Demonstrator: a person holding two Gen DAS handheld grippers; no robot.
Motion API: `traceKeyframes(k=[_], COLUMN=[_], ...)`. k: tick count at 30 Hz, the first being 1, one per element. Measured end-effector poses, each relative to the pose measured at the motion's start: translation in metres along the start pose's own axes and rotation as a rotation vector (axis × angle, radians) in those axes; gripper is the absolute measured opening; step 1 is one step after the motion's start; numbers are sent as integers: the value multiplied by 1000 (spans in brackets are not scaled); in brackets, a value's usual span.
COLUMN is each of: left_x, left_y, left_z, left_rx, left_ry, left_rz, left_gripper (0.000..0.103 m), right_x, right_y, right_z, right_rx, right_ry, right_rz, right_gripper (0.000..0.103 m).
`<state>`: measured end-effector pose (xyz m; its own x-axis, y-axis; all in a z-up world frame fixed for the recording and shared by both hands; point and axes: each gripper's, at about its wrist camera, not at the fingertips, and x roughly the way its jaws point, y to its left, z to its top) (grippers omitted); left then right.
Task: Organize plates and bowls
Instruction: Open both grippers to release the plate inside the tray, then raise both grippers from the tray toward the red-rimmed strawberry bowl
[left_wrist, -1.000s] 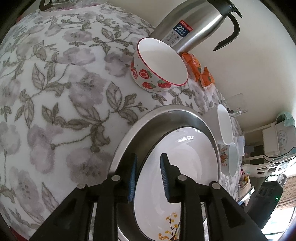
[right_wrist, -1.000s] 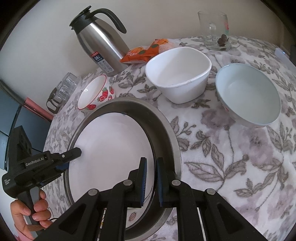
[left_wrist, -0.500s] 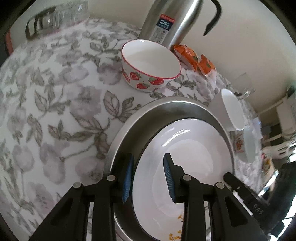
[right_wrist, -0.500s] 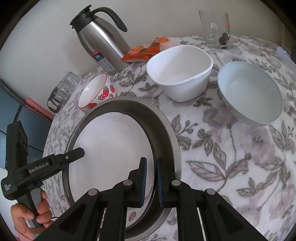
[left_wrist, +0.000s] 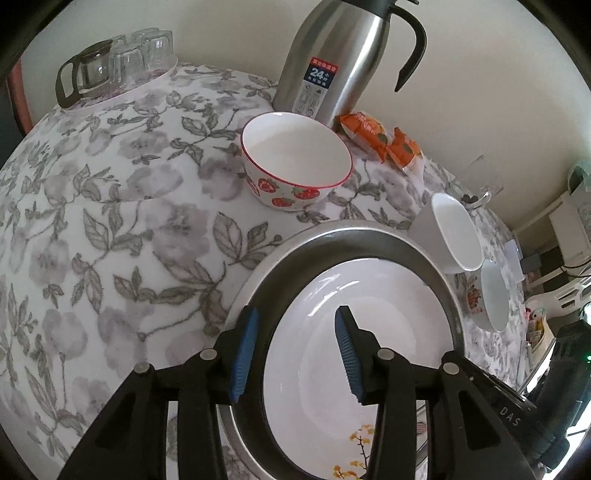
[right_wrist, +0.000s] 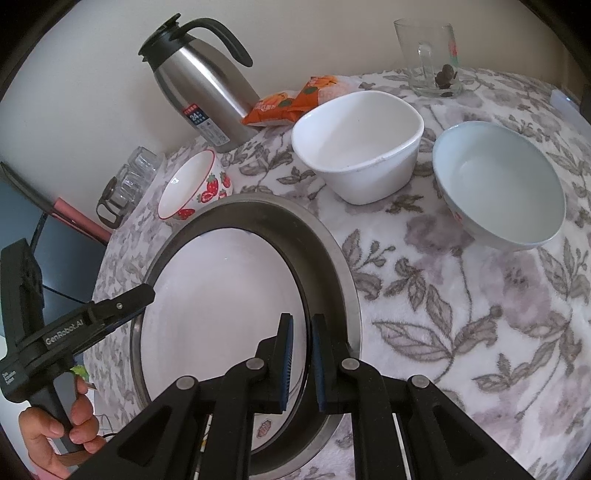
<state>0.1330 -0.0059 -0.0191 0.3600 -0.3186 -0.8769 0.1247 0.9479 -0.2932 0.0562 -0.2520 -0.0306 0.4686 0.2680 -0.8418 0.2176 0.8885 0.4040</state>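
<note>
A white plate (left_wrist: 369, 325) with a yellow flower print lies inside a wide steel dish (left_wrist: 369, 232); both also show in the right wrist view, plate (right_wrist: 221, 306) and dish (right_wrist: 332, 266). My left gripper (left_wrist: 295, 354) is open, its jaws astride the plate's left rim. My right gripper (right_wrist: 302, 363) is shut on the plate's right rim. A strawberry bowl (left_wrist: 295, 162) stands beyond the dish, also seen in the right wrist view (right_wrist: 192, 190). A white squarish bowl (right_wrist: 358, 144) and a pale blue bowl (right_wrist: 498, 188) stand to the right.
A steel thermos jug (left_wrist: 332, 55) and orange snack packets (left_wrist: 380, 140) stand by the wall. Glass cups and a small glass pot (left_wrist: 110, 66) sit at the far left. A glass mug (right_wrist: 432, 59) stands at the back right. A flowered cloth (left_wrist: 110, 221) covers the table.
My left gripper has opened wider and swung to face the strawberry bowl and thermos more squarely. The right gripper has stayed shut on the plate's rim.
</note>
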Motion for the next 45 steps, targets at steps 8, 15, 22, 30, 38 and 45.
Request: traceKeyframes(k=[8,15,22,30,38,45], left_x=[-17,-33,-31,-37,-42,-56], left_y=[6,11,33,47,51,49], left_z=[5,8,7,10,14,26], left_rx=[-21,-41,-110,-135,-137,-140], left_ry=[-41,-85,-76,-130,-186,-276], left_rz=[10,102,218,291,310,306], left_gripper=[46,69,83,91,99,99], right_x=[-16,-44,-43,-28,-31,-47], right_y=[-1,21,43,56,63,74], right_z=[4,10,8,4,6,12], right_rx=[7,-41,-106,-120,-100,-110], right_ry=[-26,-96,-99,-86,-139,-274], right_rz=[-18,-97,-172,-176,-151,-99], right_gripper=[14,50,75,103,103,103])
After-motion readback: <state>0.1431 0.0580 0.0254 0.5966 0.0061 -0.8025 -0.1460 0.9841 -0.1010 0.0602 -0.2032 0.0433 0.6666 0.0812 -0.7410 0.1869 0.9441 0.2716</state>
